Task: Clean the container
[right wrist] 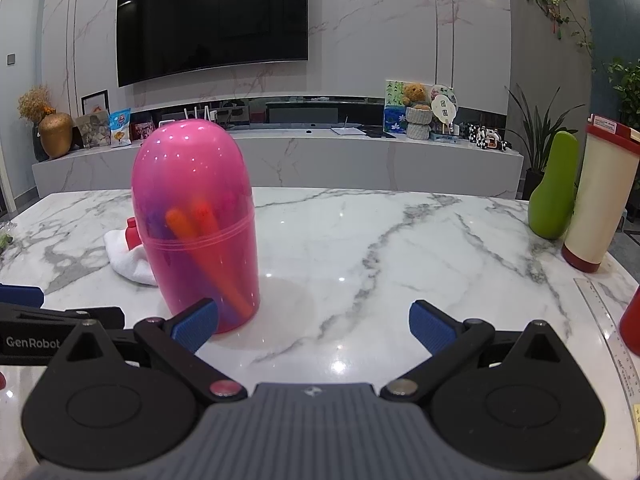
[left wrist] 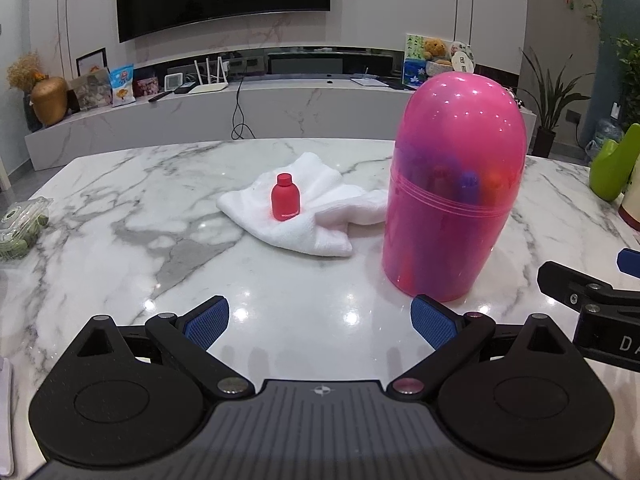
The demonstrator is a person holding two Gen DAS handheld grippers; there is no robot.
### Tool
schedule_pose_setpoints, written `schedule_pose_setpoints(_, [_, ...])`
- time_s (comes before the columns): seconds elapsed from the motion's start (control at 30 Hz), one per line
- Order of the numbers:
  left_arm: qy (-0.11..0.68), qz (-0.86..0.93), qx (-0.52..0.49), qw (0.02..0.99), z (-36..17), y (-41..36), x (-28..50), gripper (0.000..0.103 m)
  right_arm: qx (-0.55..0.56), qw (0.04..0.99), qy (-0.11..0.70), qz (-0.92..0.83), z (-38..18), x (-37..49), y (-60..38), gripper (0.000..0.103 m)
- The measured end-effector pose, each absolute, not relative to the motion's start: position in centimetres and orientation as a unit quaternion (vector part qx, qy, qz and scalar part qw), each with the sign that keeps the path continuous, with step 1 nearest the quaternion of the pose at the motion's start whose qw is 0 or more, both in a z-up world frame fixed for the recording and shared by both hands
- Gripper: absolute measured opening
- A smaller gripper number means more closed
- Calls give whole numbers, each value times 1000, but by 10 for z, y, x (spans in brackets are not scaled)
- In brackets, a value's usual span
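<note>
Standing upright on the marble table (left wrist: 120, 184), dome end up, the pink container (left wrist: 452, 188) holds markers (right wrist: 208, 256). Only the left view shows the whole white towel (left wrist: 304, 208) and red bottle (left wrist: 285, 197) to its left; the right view shows a green vase (right wrist: 554, 188) far right. Left gripper (left wrist: 320, 326) and right gripper (right wrist: 314, 326) are spread wide, holding nothing

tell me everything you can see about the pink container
The pink container is a tall capsule of glossy, translucent plastic: a domed upper half closed over a lower half at a ridged seam around the middle. It stands upright on the marble table, untouched, right of the white towel. Orange and purple marker-like sticks show through its wall.
</note>
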State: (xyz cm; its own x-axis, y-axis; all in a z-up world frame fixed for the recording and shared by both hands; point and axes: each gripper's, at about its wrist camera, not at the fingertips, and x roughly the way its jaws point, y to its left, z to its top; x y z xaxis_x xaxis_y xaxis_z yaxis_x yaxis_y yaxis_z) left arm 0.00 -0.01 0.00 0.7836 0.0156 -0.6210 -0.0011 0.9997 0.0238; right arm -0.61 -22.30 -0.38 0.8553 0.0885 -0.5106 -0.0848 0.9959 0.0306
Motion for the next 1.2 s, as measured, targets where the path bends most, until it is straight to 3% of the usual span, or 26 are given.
schedule_pose_setpoints(1.2, [345, 9, 4, 938, -3, 1, 3, 99, -12, 963, 267, 43, -5, -8, -222, 103])
